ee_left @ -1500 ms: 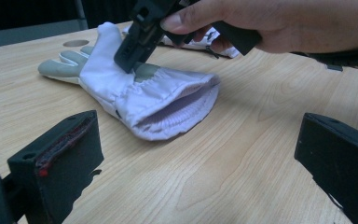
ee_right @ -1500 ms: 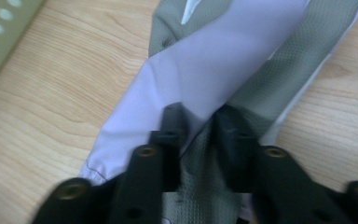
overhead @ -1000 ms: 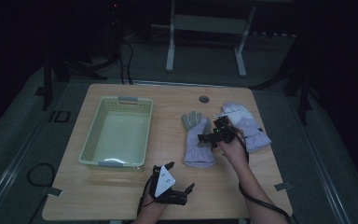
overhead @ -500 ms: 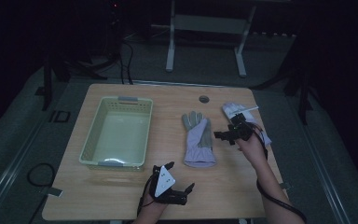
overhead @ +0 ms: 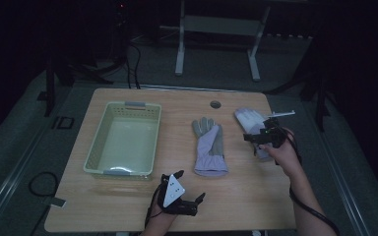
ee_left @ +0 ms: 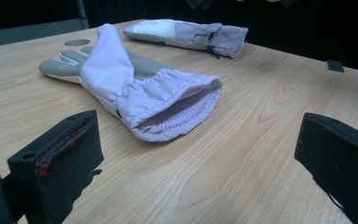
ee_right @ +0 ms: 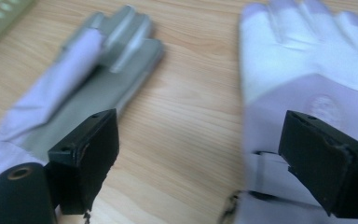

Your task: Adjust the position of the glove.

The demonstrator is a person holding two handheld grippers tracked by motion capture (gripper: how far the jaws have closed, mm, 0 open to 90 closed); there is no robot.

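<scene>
A lavender and grey glove lies flat mid-table, cuff toward me, its open cuff facing my left gripper. That gripper rests open near the front edge with nothing between its jaws. A second glove, white and lavender, lies to the right with a strap at its cuff. My right gripper hovers over this glove's cuff end. Its jaws have just been opening and stand open, holding nothing, with bare wood and the glove's edge below them.
A pale green basket with nothing in it stands on the left half of the wooden table. A round cable hole sits near the far edge. A metal stand is on the floor beyond.
My right gripper has moved right, from the middle glove to above the right-hand glove. The left gripper and both gloves have stayed put.
</scene>
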